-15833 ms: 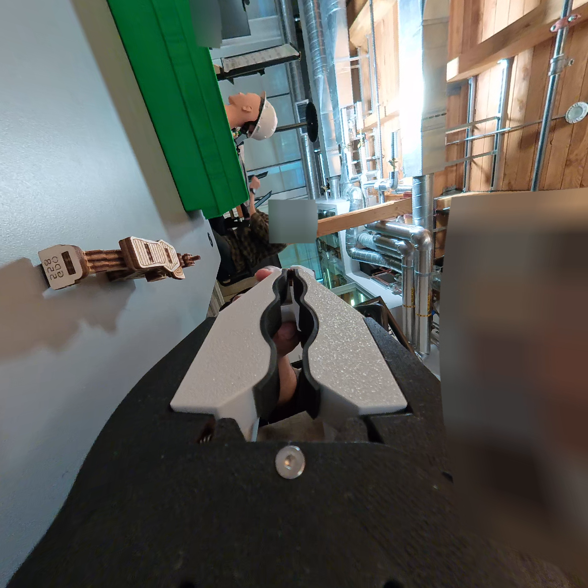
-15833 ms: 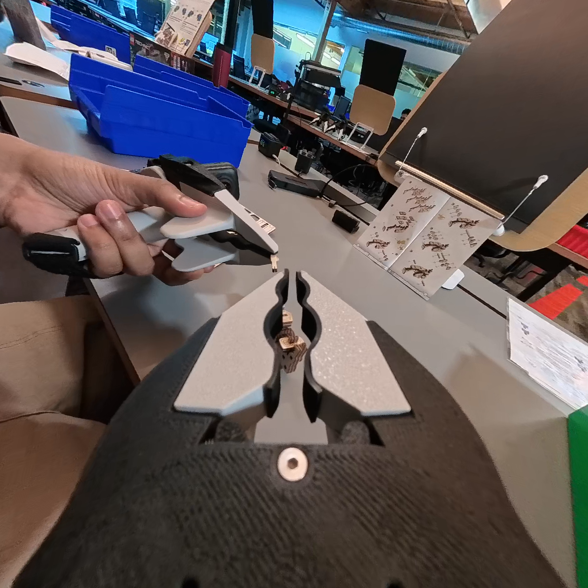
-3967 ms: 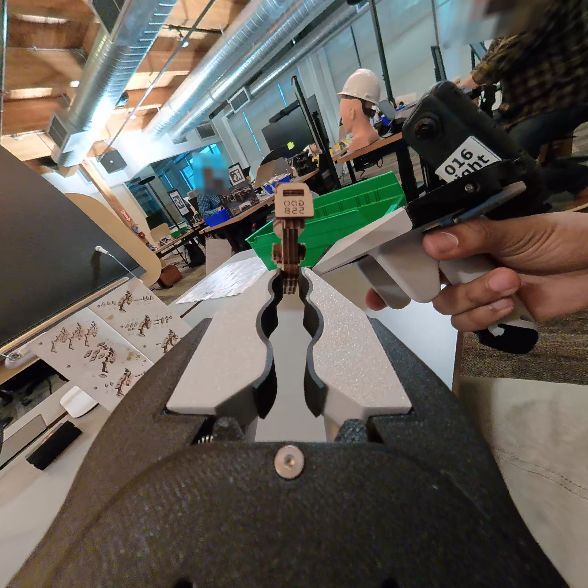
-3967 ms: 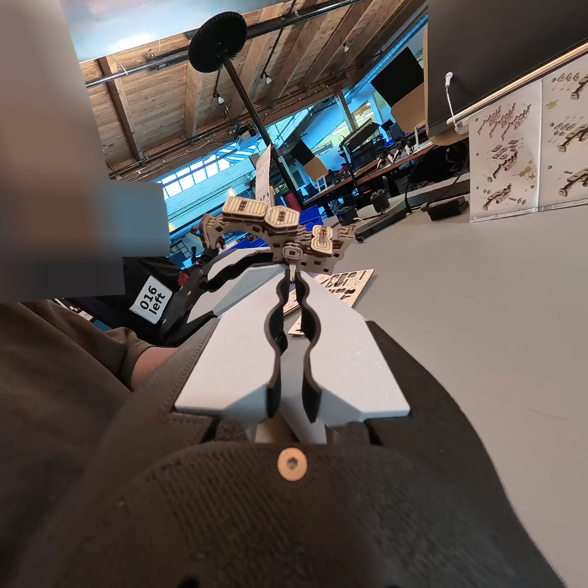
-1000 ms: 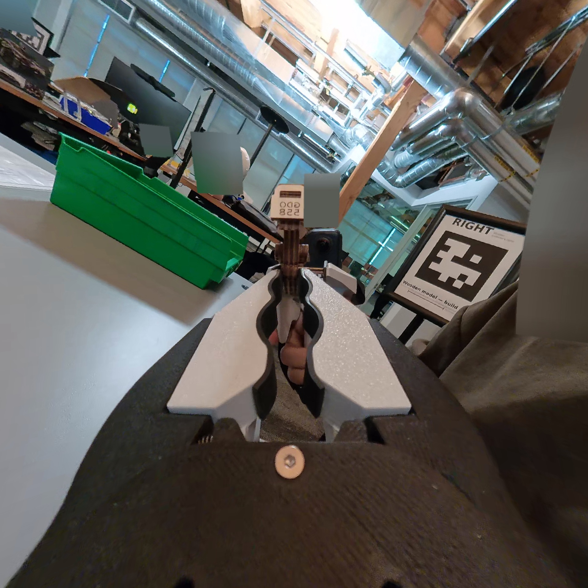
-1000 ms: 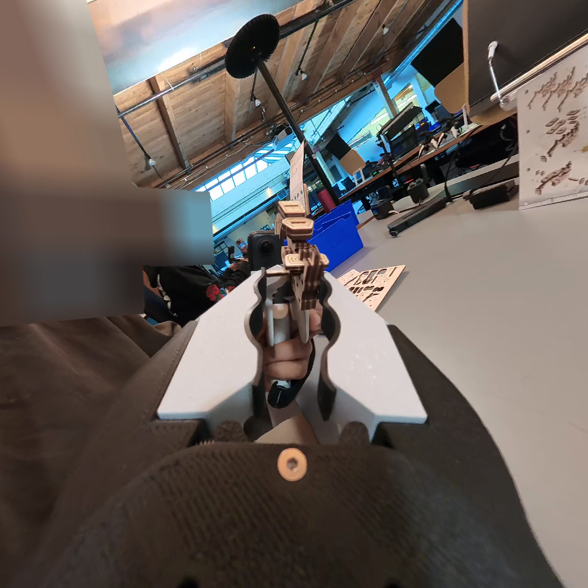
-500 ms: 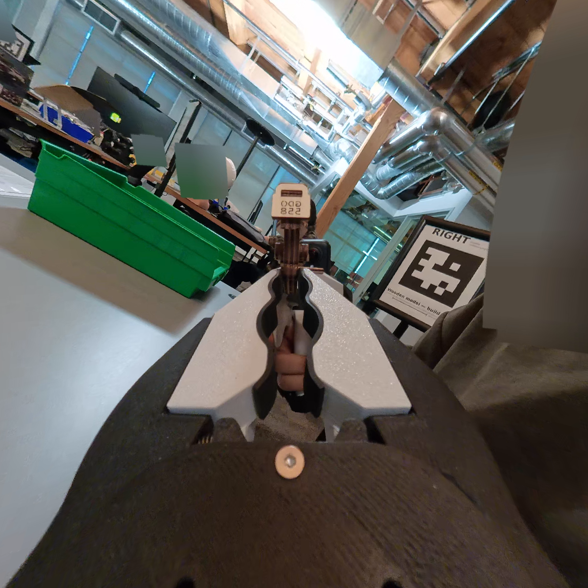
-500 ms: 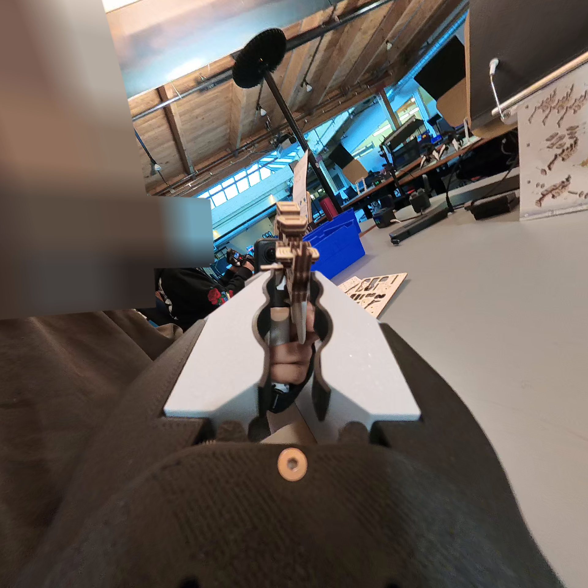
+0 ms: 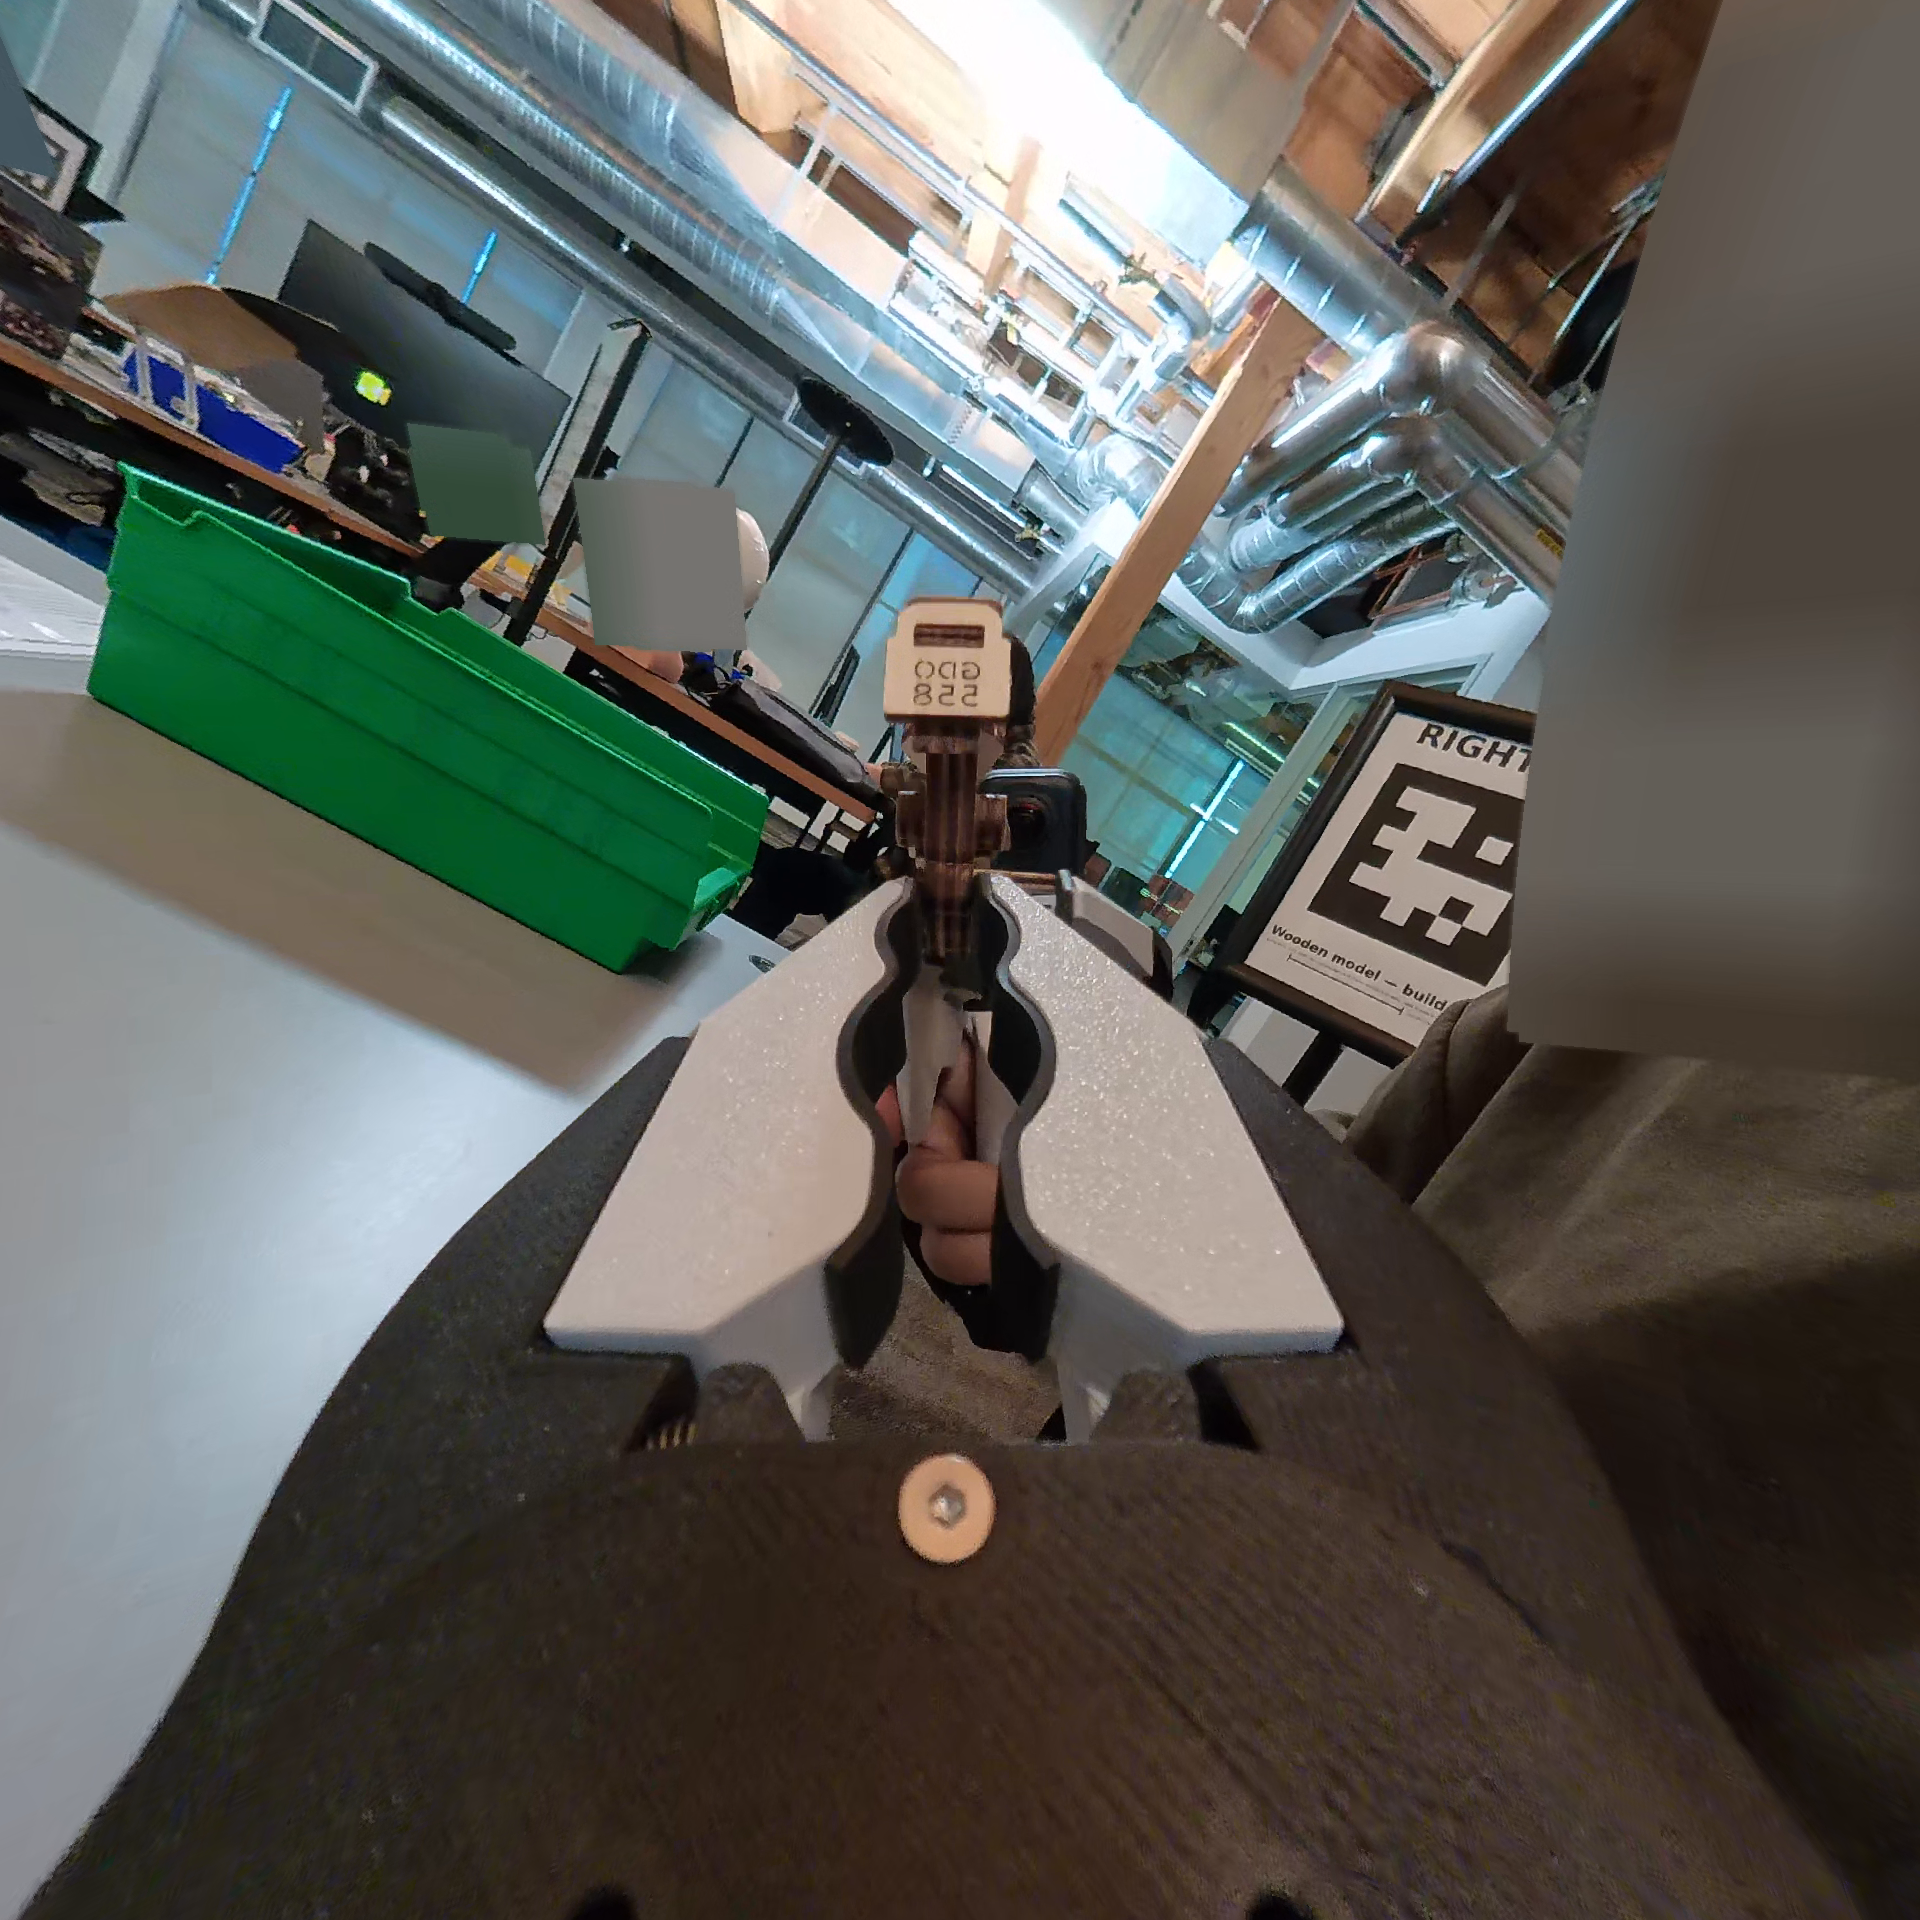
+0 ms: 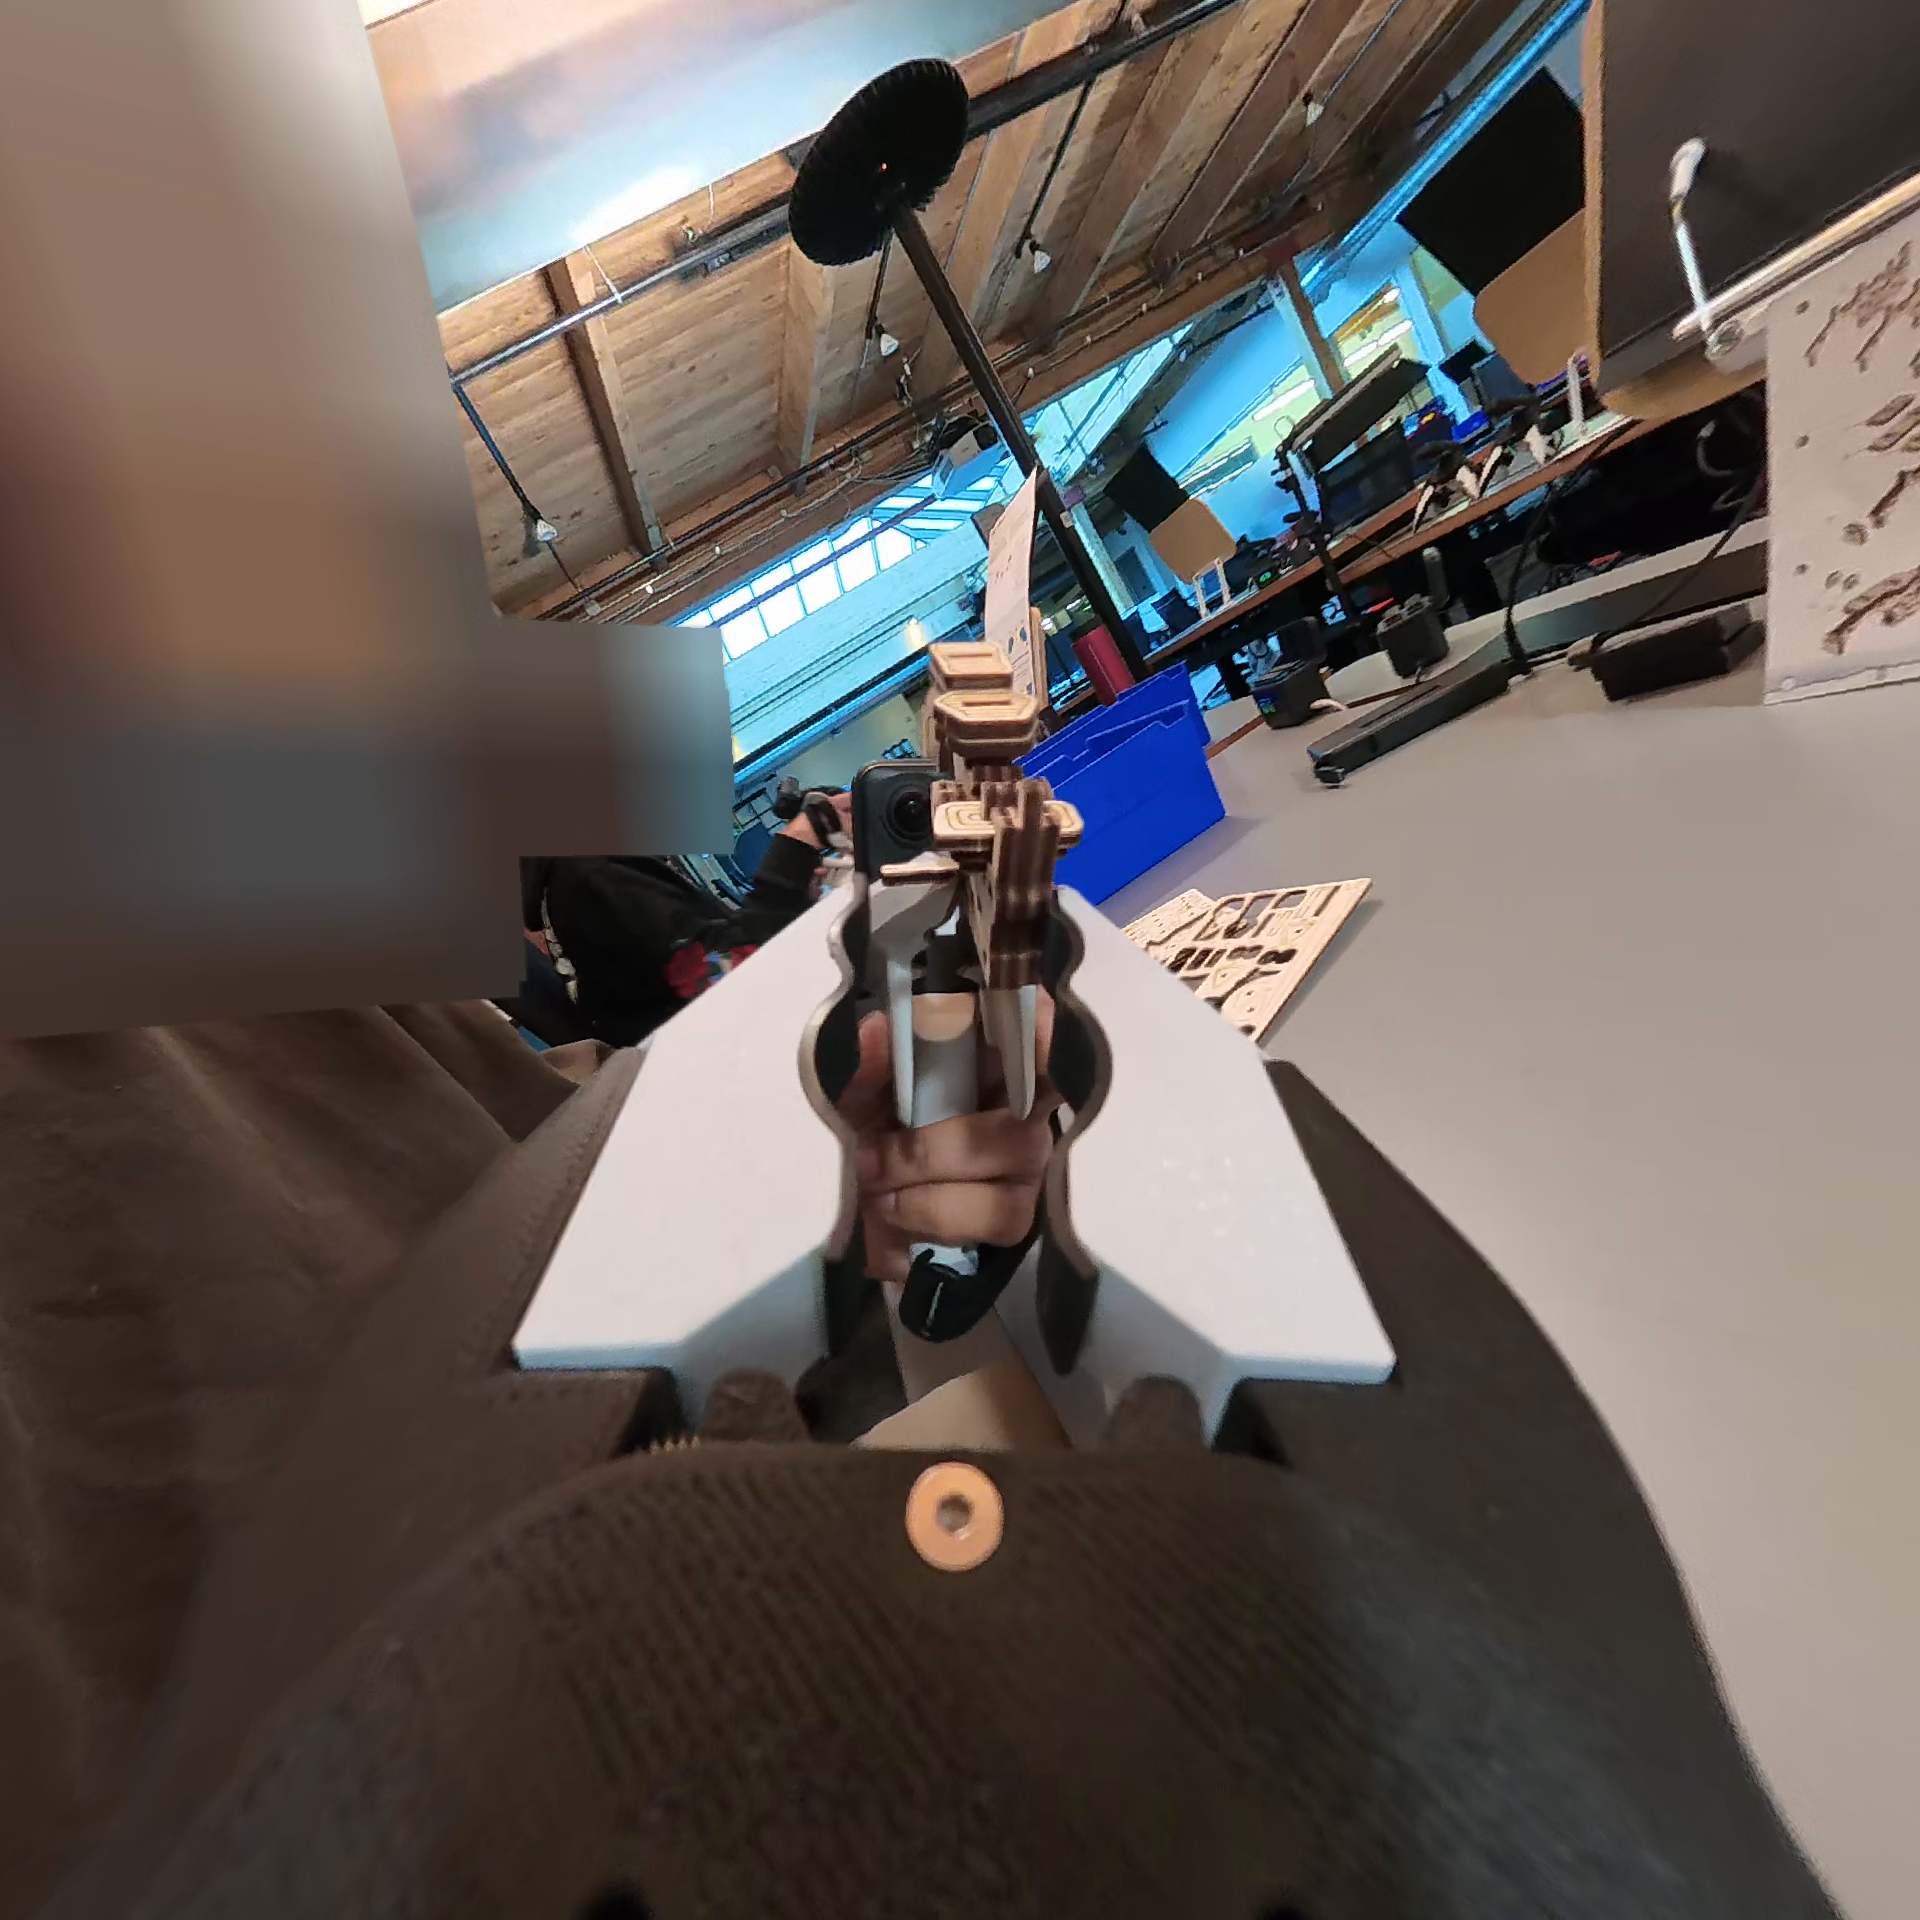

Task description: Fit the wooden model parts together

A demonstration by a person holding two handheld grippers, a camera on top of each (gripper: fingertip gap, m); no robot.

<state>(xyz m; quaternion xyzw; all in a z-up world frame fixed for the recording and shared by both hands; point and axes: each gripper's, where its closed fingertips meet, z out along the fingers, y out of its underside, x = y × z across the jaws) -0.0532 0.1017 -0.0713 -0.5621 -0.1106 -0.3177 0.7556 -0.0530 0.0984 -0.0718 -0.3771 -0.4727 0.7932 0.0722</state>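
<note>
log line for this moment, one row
phase: mid-air fitting | left gripper: shut on wooden model | right gripper: jaws parted around model | grippers face each other | parts sheet: flat on table

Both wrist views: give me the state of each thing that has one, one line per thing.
Left hand-held gripper: shut on the wooden model.
Right hand-held gripper: open, jaws around the wooden model, apparently not clamping.
Wooden model: held upright above the table, partly assembled.
Green bin: on the table, top open, contents hidden.
Blue bin: on the table, top open.
Wooden parts sheet: flat on the table, pieces punched out.
</note>
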